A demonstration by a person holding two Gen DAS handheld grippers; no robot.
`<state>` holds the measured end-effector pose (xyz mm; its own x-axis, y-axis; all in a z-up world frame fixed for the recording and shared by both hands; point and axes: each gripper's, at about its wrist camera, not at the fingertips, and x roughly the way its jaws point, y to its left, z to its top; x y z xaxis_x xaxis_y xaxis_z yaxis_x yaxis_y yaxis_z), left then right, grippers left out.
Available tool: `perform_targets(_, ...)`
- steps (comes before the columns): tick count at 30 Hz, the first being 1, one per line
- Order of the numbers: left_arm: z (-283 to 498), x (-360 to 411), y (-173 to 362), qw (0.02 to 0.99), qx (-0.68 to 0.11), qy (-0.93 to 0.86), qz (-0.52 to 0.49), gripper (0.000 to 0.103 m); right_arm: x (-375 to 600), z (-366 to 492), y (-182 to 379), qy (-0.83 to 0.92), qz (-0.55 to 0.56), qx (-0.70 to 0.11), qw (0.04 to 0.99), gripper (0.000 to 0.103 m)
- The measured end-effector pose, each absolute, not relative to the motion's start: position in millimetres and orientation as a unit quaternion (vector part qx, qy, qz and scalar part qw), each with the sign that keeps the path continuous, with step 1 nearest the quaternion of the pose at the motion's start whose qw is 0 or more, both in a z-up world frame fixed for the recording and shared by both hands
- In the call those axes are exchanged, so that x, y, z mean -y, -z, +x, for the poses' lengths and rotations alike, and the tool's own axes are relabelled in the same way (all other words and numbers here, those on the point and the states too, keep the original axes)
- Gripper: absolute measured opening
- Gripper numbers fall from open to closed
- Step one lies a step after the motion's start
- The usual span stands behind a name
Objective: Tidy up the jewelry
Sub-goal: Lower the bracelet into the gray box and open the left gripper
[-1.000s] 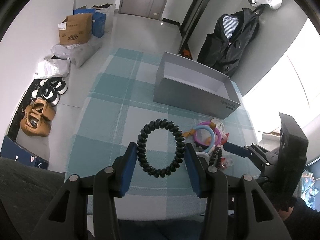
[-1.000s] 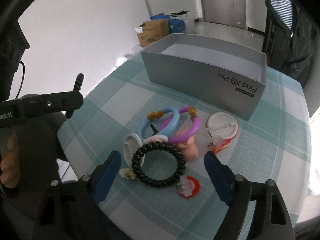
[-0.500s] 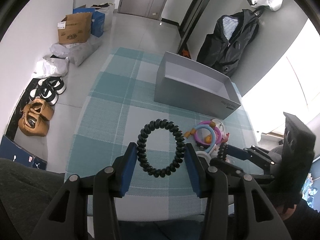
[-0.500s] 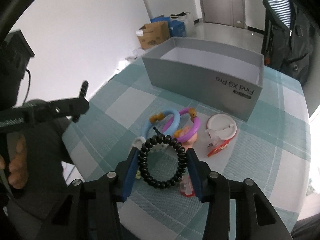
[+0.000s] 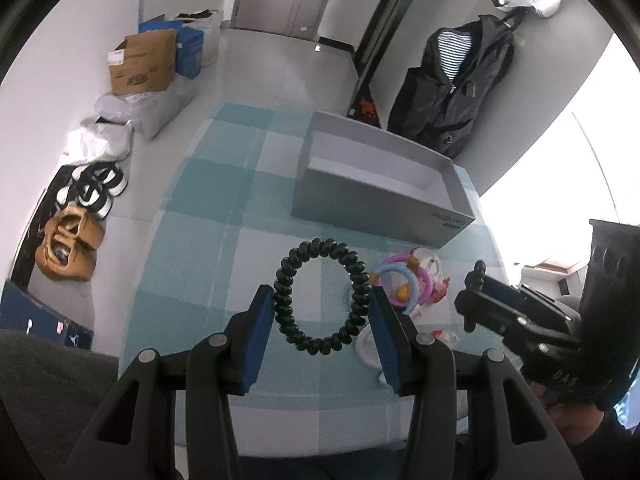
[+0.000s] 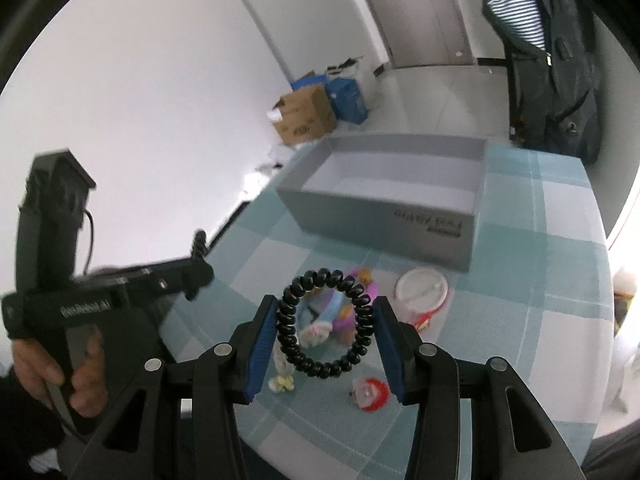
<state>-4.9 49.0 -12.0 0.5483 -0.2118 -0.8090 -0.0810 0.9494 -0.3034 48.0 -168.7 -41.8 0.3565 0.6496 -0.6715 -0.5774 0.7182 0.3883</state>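
My left gripper [image 5: 322, 308] is shut on a black coil bracelet [image 5: 320, 246], held upright above the teal checked tablecloth [image 5: 208, 240]. My right gripper [image 6: 326, 320] is shut on a second black coil bracelet [image 6: 320, 276], lifted just above the pile of jewelry. The pile holds blue and purple rings [image 5: 400, 276], a white round lid [image 6: 420, 286] and a red clip [image 6: 372, 394]. An open grey box [image 5: 372, 200] stands behind the pile, and its inside looks bare.
A hand [image 6: 52, 368] holds the left gripper's handle at the table's left edge. On the floor to the left are a cardboard box [image 5: 142, 64], bags and shoes [image 5: 68, 248]. A dark jacket [image 5: 452, 92] hangs behind the grey box.
The right gripper closed on the black coil bracelet that lay by the pile, then lifted it off the cloth and rolled a little. The left gripper and its bracelet stayed put.
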Motion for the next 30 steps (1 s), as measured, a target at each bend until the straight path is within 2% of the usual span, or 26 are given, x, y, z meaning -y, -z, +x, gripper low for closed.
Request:
perform_targets(10, 60.0, -44.9, -14.0, 0.863, -0.464, 0.108, -0.170, 0.042, 185.5, 92.0, -3.5, -0.366, 0.087, -0.392, 0.840, 0.046)
perform_targets(17, 106.2, -38.9, -12.4, 0.852, -0.477, 0.147, -0.155, 0.042, 178.6, 141.3, -24.9, -0.364, 0.104, -0.392, 0.838, 0.046)
perform_targets(30, 138.5, -50.5, 32.7, 0.809, -0.516, 0.191, -0.208, 0.042, 162.2, 196.7, 22.5, -0.370, 0.132, -0.466, 0.793, 0.048)
